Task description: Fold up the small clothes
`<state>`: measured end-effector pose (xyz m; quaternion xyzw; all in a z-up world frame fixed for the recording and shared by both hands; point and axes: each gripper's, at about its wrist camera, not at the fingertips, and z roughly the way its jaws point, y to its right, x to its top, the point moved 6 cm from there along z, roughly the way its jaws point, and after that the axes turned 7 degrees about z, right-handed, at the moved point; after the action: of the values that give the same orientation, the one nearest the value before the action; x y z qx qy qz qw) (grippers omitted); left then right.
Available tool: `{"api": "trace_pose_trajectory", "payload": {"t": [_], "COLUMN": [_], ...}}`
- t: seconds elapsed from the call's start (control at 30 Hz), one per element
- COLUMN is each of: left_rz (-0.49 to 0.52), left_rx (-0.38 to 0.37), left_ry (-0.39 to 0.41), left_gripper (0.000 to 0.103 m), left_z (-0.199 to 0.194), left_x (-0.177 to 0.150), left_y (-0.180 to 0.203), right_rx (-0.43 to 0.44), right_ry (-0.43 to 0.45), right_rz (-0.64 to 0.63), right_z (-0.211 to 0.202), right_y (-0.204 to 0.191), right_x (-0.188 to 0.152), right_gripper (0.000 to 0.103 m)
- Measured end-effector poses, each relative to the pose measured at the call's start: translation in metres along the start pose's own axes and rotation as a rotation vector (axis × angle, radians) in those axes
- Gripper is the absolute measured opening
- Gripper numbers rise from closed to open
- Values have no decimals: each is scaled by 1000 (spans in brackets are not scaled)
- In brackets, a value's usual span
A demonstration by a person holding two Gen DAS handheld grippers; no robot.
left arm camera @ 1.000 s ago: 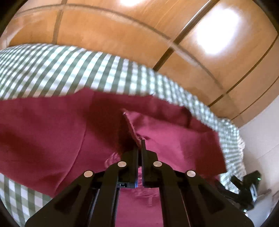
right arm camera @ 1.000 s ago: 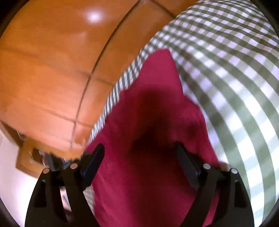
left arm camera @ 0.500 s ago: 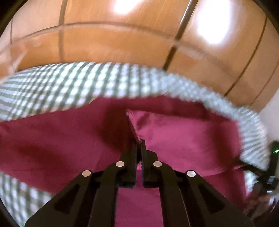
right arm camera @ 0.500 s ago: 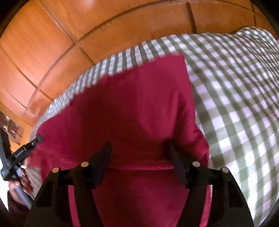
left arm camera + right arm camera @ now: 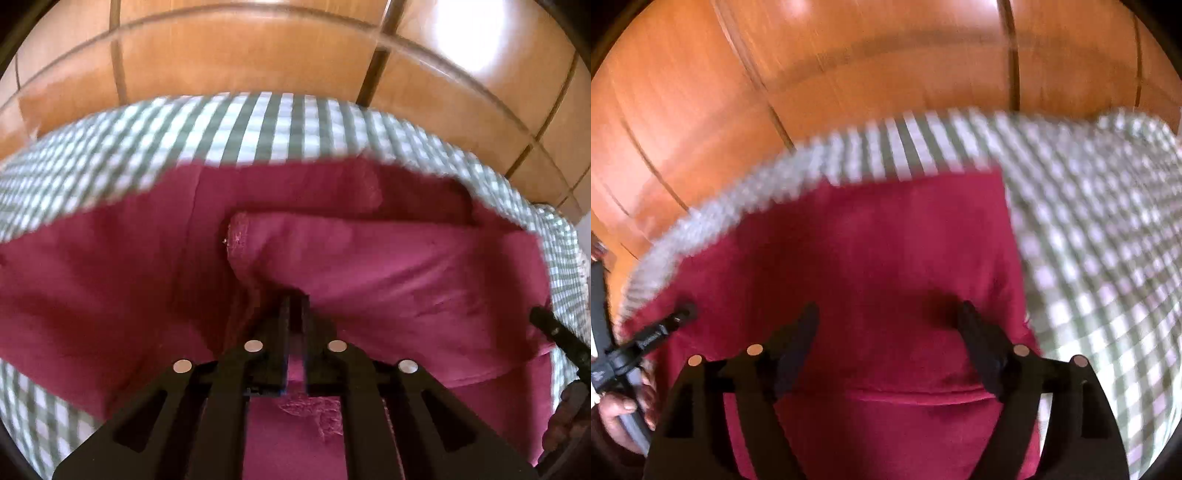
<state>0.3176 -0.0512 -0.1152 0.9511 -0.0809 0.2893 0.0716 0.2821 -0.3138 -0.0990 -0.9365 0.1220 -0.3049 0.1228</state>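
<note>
Left wrist view: our left gripper (image 5: 294, 301) has its jaws clenched on a fold of the red cloth (image 5: 388, 273), and the pinched edge rises from the jaws to a rolled hem just beyond them. The cloth lies spread over the checked cover (image 5: 221, 129), reaching from the left edge to the right edge of this view, with a second layer folded across its right half. Beyond the cover we see the wood floor (image 5: 240, 55). At the right edge a black finger of the other gripper sits over the cloth.

In the right wrist view our right gripper (image 5: 888, 314) hovers over the cloth (image 5: 886, 240) with its jaws released and opening; cloth lies below them, but the pads press on nothing. A fold line crosses the cloth just near the jaws. The cover (image 5: 1108, 240) shows to the right and far side, blurred. At the left edge we see the left gripper (image 5: 687, 309) on the cloth's corner, and the hand (image 5: 620, 410) holding its handle.
</note>
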Motion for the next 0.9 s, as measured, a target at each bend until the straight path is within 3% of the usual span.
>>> {"api": "trace_pose_trajectory", "payload": {"t": [0.1, 0.13, 0.17, 0.2, 0.23, 0.4, 0.6, 0.77, 0.83, 0.9], "left_rz": [3, -27, -53, -97, -132, -220, -397, -600, -682, -773], "left_rx": [6, -15, -40, -55, -29, -40, -16, 11, 57, 59], "left_ry": [7, 12, 26, 65, 115, 177, 157, 150, 162, 193], "left_gripper": [6, 26, 62, 78, 86, 86, 86, 60, 50, 48], "left_z": [-10, -16, -22, -35, -49, -91, -121, -142, -150, -159], "left_x": [-4, -6, -8, -10, -13, -35, -83, -121, -129, -135], "left_y": [-2, -5, -8, -14, -23, -64, -141, -224, -261, -294], "right_rx": [-51, -42, -21, -2, 5, 56, 35, -2, 4, 11], "right_ry": [48, 53, 56, 69, 83, 75, 34, 53, 52, 56], "right_rz": [-86, -74, -56, -39, -33, -25, -94, -141, -135, -130], "right_z": [-4, -10, -15, -23, -31, -59, -62, -60, -57, -57], "right_y": [-11, -12, -12, -13, -13, -21, -34, -37, -36, -34], "right_x": [-5, -6, -8, -10, -15, -53, -108, -121, -121, -122], "right_gripper": [84, 87, 89, 90, 91, 94, 96, 99, 100, 100]}}
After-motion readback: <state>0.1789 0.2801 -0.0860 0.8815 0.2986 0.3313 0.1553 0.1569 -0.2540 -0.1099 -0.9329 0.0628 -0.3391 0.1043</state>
